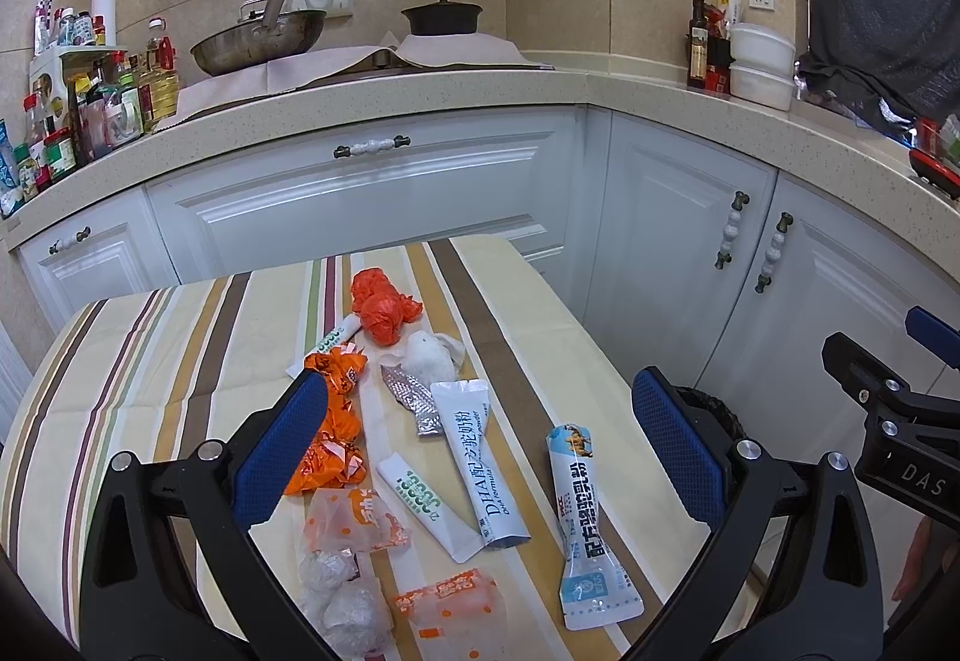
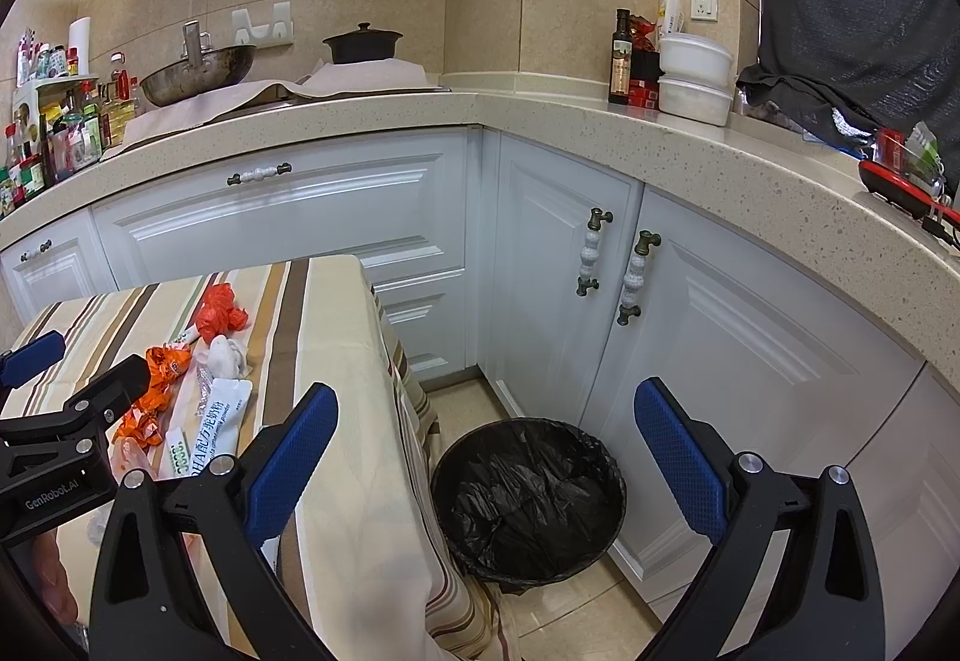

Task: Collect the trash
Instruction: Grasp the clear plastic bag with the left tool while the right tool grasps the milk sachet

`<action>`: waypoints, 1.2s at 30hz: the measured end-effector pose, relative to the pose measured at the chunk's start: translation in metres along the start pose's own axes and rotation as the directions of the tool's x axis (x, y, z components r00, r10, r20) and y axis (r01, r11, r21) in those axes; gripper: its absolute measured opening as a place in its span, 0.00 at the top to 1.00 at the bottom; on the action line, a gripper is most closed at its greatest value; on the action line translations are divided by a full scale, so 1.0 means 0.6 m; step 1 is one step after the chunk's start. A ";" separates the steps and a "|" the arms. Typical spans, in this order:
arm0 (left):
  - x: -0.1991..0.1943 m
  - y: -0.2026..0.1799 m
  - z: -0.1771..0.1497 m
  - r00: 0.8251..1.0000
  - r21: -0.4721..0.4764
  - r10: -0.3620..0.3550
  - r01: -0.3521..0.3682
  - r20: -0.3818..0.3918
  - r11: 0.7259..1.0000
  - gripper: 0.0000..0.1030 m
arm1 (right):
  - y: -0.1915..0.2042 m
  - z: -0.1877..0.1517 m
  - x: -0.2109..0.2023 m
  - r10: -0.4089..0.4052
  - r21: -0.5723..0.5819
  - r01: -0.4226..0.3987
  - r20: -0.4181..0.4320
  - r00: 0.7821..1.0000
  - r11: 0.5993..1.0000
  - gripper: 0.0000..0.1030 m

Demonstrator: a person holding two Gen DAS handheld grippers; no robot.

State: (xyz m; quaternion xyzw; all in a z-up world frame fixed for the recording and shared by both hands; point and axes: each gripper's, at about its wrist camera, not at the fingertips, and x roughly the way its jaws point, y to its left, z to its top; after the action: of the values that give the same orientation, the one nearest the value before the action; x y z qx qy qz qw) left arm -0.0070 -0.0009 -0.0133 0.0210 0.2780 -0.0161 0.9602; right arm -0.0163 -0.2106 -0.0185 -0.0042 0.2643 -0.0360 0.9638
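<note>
Trash lies scattered on a small table with a striped cloth [image 1: 150,349]: a knotted orange bag [image 1: 384,304], a crumpled tissue [image 1: 426,352], orange wrappers [image 1: 333,433], a foil blister strip [image 1: 414,400], a white DHA sachet [image 1: 477,463], a blue-and-white sachet [image 1: 585,529], a small white sachet [image 1: 420,499] and clear plastic bags [image 1: 342,595]. My left gripper [image 1: 480,451] hangs open above this pile, holding nothing. My right gripper [image 2: 486,457] is open and empty too, above the black-lined bin [image 2: 528,499] standing on the floor right of the table.
White cabinets [image 2: 564,301] with knobbed handles wrap the corner close behind the table and bin. The stone counter [image 1: 540,85] carries a wok, a black pot, bottles and white tubs. A person's hand [image 2: 54,577] shows at the lower left of the right wrist view.
</note>
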 end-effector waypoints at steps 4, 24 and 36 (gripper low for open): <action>0.003 0.009 -0.009 1.000 0.007 0.002 -0.002 -0.002 1.000 0.04 | 0.005 -0.016 0.007 0.028 0.003 -0.028 -0.014 0.999 1.000 0.06; -0.021 0.191 -0.126 0.983 -0.057 0.140 -0.147 -0.120 0.987 0.04 | 0.167 -0.111 0.065 0.237 -0.126 -0.255 -0.141 0.961 0.959 0.06; -0.009 0.195 -0.158 0.983 -0.095 0.086 -0.102 -0.161 0.990 0.04 | 0.181 -0.127 0.073 0.224 -0.154 -0.248 -0.158 0.962 0.956 0.07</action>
State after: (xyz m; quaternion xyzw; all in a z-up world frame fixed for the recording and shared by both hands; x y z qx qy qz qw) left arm -0.0574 0.1205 -0.0867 -0.0142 0.3514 0.0454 0.9350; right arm -0.0104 -0.1048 -0.1092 -0.0534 0.3312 0.1023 0.9365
